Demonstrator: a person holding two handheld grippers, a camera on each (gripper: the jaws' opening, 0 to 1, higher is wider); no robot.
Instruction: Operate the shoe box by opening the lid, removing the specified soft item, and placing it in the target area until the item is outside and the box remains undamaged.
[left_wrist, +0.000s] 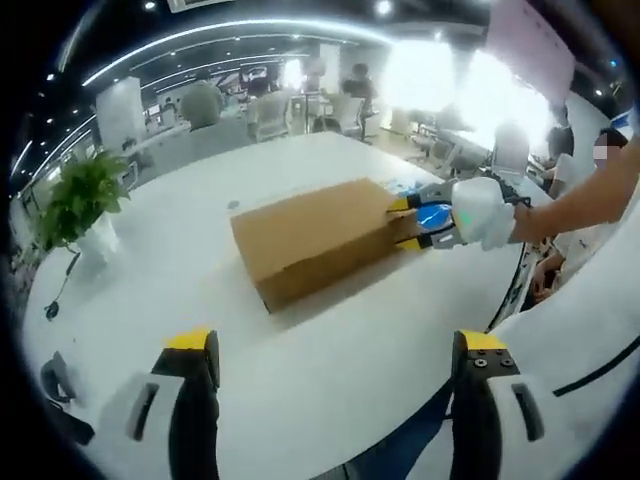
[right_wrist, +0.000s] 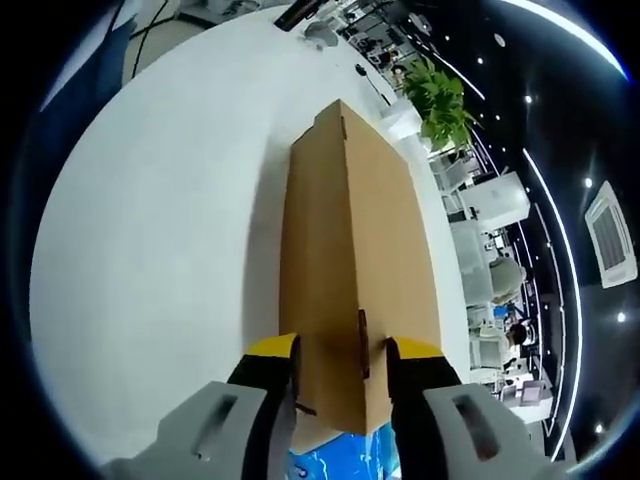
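A closed brown cardboard shoe box (left_wrist: 315, 235) lies lengthwise on the white table (left_wrist: 200, 320). In the left gripper view my left gripper (left_wrist: 335, 375) hovers open well short of the box, with nothing between its fingers. My right gripper (left_wrist: 404, 223) reaches in from the right on a person's arm, its yellow fingertips at the box's right end. In the right gripper view the shoe box (right_wrist: 350, 230) stretches away from me and the right gripper (right_wrist: 343, 355) straddles its near end, one finger (right_wrist: 272, 360) on the side face and the other over the top. The contents are hidden.
A potted plant (left_wrist: 85, 195) stands at the table's far left, also seen as the plant (right_wrist: 440, 95) beyond the box. A dark cable (left_wrist: 55, 300) lies near it. The table edge (left_wrist: 510, 290) runs close on the right. Chairs and people sit behind.
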